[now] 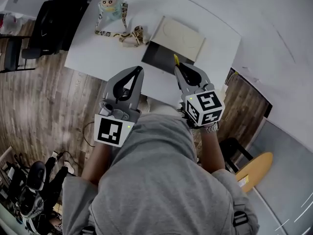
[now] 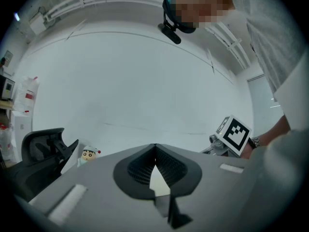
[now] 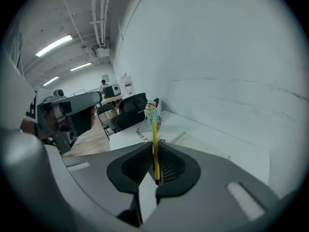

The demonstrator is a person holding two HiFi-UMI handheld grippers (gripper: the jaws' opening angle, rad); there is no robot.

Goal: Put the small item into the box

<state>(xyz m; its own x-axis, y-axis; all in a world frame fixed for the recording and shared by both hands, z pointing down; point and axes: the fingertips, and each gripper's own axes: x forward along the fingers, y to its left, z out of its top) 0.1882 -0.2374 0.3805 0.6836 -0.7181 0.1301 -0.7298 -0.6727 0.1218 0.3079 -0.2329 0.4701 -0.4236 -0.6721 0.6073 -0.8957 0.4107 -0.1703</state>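
Observation:
A thin yellow stick (image 3: 154, 139) stands upright between the jaws of my right gripper (image 3: 155, 146), which is shut on it. In the head view its tip (image 1: 175, 58) pokes out over the near edge of the open box (image 1: 159, 58), a dark tray with a beige lid (image 1: 179, 35) lying behind it. My left gripper (image 1: 140, 69) is held level beside the right one, above the table's front edge, shut with nothing in it. The left gripper view shows its jaws (image 2: 154, 148) pressed together.
On the white table (image 1: 98, 53) a cartoon doll (image 1: 111, 8) stands at the far left, with a patterned band (image 1: 131, 36) lying between it and the box. Black office chairs (image 1: 58, 13) stand left of the table. A wall runs close behind it.

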